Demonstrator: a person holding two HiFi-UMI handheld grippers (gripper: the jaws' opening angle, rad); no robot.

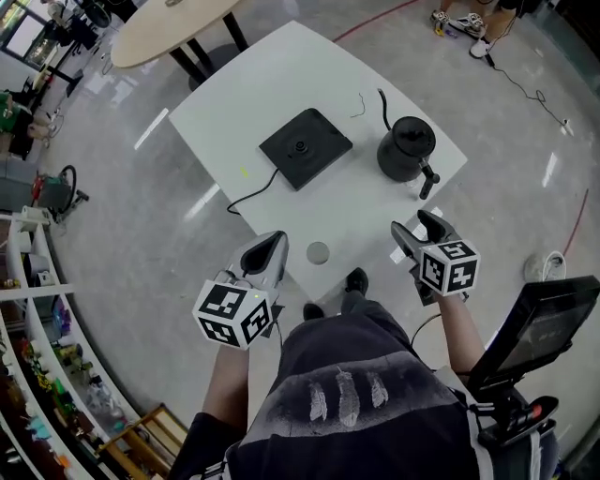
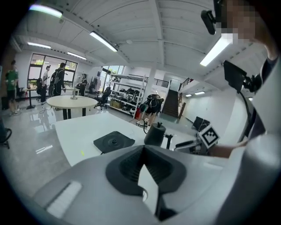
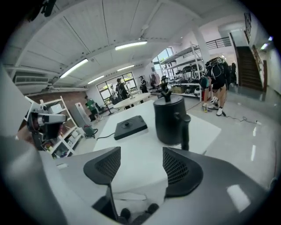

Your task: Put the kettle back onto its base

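Observation:
A black gooseneck kettle (image 1: 406, 150) stands on the white table (image 1: 281, 75) at its right side, its handle (image 1: 428, 178) pointing toward me. The flat black square base (image 1: 305, 147) lies to its left, apart from it. My right gripper (image 1: 417, 230) hovers just before the table's near right edge, short of the handle, jaws open and empty. In the right gripper view (image 3: 140, 160) the kettle (image 3: 169, 118) is straight ahead and the base (image 3: 130, 126) farther left. My left gripper (image 1: 265, 255) is shut and empty near the table's front corner; its own view (image 2: 143, 151) shows the kettle (image 2: 154, 134) and the base (image 2: 113, 142).
A black cable (image 1: 248, 197) runs from the base off the table's left edge. A small grey disc (image 1: 318, 252) lies near the front corner. A round tan table (image 1: 169, 23) stands behind, shelves (image 1: 37, 309) at left, a screen on a stand (image 1: 539, 323) at right.

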